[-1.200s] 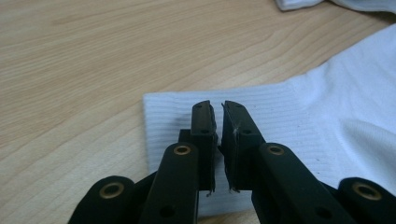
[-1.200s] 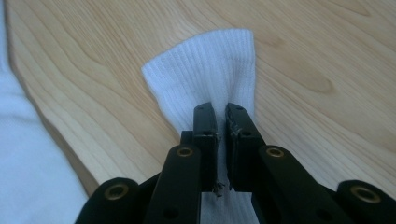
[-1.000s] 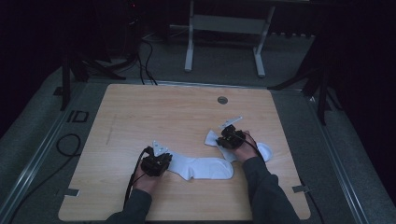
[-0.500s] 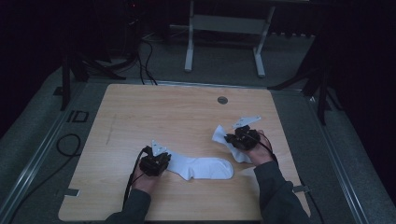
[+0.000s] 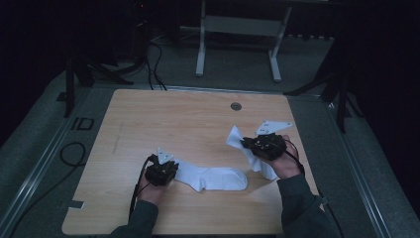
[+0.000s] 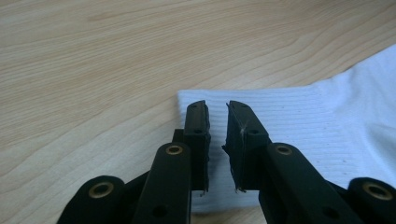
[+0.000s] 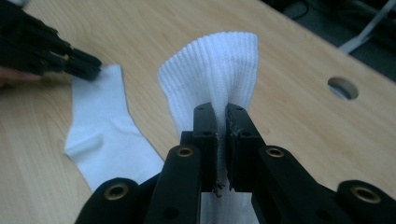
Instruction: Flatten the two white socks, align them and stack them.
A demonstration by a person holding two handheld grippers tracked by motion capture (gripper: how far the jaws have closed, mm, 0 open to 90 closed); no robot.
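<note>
A white sock (image 5: 213, 177) lies flat across the front middle of the wooden table (image 5: 173, 119). My left gripper (image 5: 174, 172) sits at its cuff end. In the left gripper view the gripper (image 6: 217, 106) hovers over the ribbed cuff (image 6: 317, 121), jaws a narrow gap apart with nothing between them. Over the table's right side, my right gripper (image 5: 245, 144) is shut on a second white sock (image 5: 236, 136). That sock's ribbed cuff (image 7: 219, 65) stands up above the shut gripper (image 7: 222, 109). Beyond it lie the flat sock (image 7: 109, 135) and the left gripper (image 7: 88, 67).
A round hole (image 5: 236, 106) is set in the table near its far edge. Cables (image 5: 69, 151) lie on the floor to the left. A metal stand (image 5: 237, 25) is behind the table. The table's right edge is close to my right hand.
My right gripper has carried its sock to the right and lifted it away from the flat sock. The left gripper has stayed at the flat sock's cuff, shifting slightly.
</note>
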